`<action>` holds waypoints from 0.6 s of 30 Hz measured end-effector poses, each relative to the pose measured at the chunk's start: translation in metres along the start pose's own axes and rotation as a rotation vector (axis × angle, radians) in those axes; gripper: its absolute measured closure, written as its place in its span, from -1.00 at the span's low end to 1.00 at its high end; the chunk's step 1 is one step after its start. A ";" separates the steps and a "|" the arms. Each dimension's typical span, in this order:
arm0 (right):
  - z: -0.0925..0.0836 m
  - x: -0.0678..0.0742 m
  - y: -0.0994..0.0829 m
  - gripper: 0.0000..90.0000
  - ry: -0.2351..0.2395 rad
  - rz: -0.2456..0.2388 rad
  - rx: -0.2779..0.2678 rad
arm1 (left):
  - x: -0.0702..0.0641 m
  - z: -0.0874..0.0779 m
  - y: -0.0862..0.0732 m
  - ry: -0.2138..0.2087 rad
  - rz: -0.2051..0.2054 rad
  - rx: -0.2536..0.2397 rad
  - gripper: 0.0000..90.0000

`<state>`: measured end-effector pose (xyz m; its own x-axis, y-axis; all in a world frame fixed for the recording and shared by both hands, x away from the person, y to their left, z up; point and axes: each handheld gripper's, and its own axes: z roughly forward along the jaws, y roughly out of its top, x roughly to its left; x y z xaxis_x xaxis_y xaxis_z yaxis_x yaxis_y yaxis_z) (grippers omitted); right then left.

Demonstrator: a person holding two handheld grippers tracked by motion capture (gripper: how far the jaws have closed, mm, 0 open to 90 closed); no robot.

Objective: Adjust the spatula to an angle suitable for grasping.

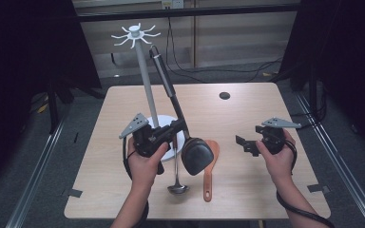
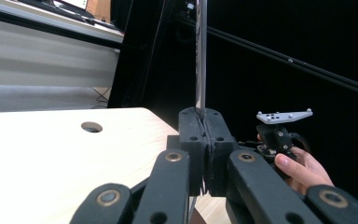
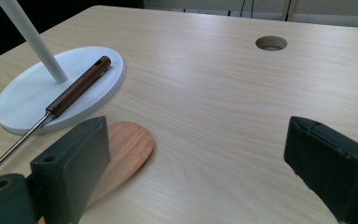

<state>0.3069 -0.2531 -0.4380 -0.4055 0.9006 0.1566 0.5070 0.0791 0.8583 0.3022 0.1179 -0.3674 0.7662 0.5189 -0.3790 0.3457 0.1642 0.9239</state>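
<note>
Nearby, a ladle [image 1: 177, 178] and wooden spatula [image 1: 209, 166] lay by the white rack [image 1: 145, 80] while your left gripper [image 1: 176, 127] clamped the black spoon [image 1: 196, 154] and your right gripper [image 1: 243, 144] gaped empty.

High view: fixed above the near edge, facing forward and down over the whole table [image 1: 247, 109]. Left gripper view: close, level along clamped jaws, toward the right gripper [image 2: 274, 140]. Right gripper view: low, near, down across the tabletop. Shared by all three: the table's round hole [image 1: 225, 95].
</note>
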 end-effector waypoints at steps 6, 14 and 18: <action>0.000 -0.003 -0.001 -0.85 0.001 0.009 0.001 | 0.006 -0.010 0.005 0.017 0.016 -0.008 0.97; 0.000 -0.002 -0.001 -0.85 0.005 0.015 0.002 | 0.013 -0.023 0.012 0.044 0.016 -0.029 0.97; 0.001 -0.001 -0.001 -0.85 0.008 0.011 0.006 | 0.016 -0.026 0.013 0.060 0.008 -0.040 0.97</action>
<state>0.3074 -0.2539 -0.4394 -0.4058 0.8980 0.1703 0.5161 0.0713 0.8535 0.3047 0.1499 -0.3603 0.7346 0.5694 -0.3691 0.3170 0.1930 0.9286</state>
